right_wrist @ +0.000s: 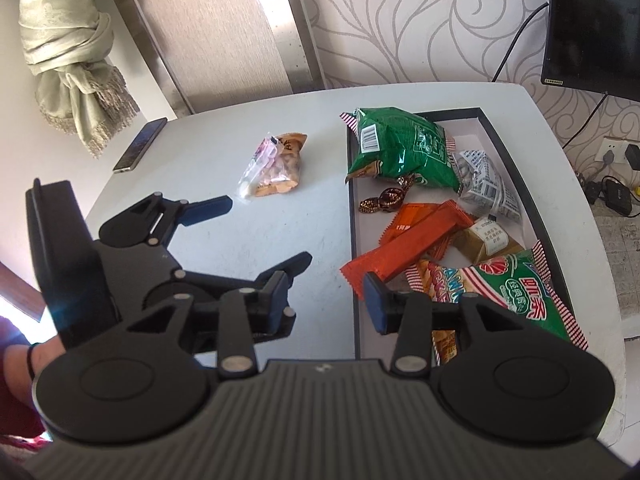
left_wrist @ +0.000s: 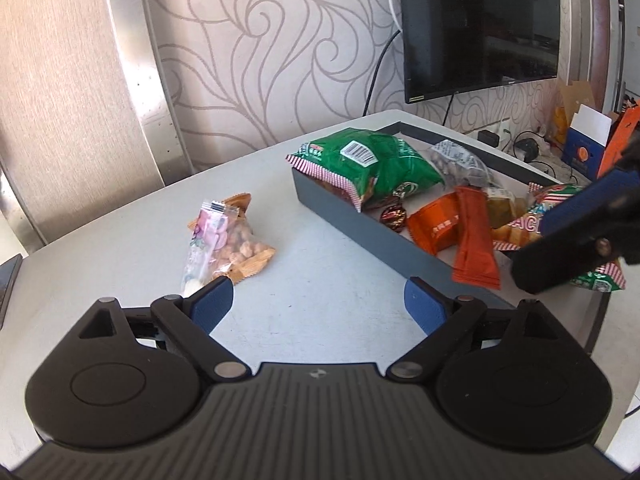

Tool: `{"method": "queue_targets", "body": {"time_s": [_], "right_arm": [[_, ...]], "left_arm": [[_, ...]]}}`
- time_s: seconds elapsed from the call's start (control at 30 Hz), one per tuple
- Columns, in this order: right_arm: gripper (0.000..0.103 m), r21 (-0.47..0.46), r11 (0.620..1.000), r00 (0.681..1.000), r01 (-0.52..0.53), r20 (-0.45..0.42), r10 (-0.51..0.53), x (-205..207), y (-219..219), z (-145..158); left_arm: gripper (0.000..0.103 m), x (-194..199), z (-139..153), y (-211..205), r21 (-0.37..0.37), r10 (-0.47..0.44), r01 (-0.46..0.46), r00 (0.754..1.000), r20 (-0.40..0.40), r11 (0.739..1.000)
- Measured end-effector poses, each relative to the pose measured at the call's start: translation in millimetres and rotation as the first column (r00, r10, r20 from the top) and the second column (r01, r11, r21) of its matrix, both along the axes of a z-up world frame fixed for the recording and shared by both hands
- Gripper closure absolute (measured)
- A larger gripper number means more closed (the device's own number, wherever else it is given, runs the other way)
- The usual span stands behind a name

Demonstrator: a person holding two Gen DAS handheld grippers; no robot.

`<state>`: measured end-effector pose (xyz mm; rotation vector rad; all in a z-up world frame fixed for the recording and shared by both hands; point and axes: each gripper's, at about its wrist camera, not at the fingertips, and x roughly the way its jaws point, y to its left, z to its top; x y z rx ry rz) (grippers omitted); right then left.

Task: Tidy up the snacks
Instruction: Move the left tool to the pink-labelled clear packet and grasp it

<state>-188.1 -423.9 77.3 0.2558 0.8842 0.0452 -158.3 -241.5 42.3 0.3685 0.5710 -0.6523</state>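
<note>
Two loose snacks, a clear peanut packet under a pink-printed sachet, lie on our white bench, apart from the grey shallow tray. Left hand-held gripper wide, empty; right hand-held gripper likewise. Risk: pinching both packets together.

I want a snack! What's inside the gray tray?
In the gray tray lie two green bags, orange packets, a clear nut pack, a brown packet and a dark shiny wrapped candy. Anything beneath them is covered.
</note>
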Motion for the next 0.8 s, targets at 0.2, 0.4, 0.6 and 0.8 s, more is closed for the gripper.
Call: {"method": "queue_targets", "body": {"time_s": [0.2, 0.4, 0.6, 0.8], "right_arm": [[0.058, -0.006, 1.000, 1.000, -0.001, -0.014, 0.001, -3.9, 1.9, -1.6], [0.058, -0.007, 1.000, 0.999, 0.016, -0.029, -0.016, -7.8, -4.6, -3.6], [0.057, -0.009, 1.000, 0.999, 0.023, -0.046, -0.023, -9.5, -9.3, -7.3], [0.057, -0.012, 1.000, 0.998, 0.016, -0.058, -0.017, -10.8, -11.1, -10.4]], "left_arm": [[0.008, 5.2, -6.4, -1.6, 0.004, 0.005, -0.005, 1.000, -0.012, 1.000], [0.007, 9.8, -11.6, 0.2, 0.012, 0.024, -0.024, 1.000, 0.017, 1.000], [0.007, 35.7, -17.6, 9.2, 0.020, 0.109, -0.109, 0.994, 0.020, 0.994], [0.007, 64.6, -18.3, 11.1, 0.018, 0.153, -0.153, 0.988, 0.031, 0.988]]}}
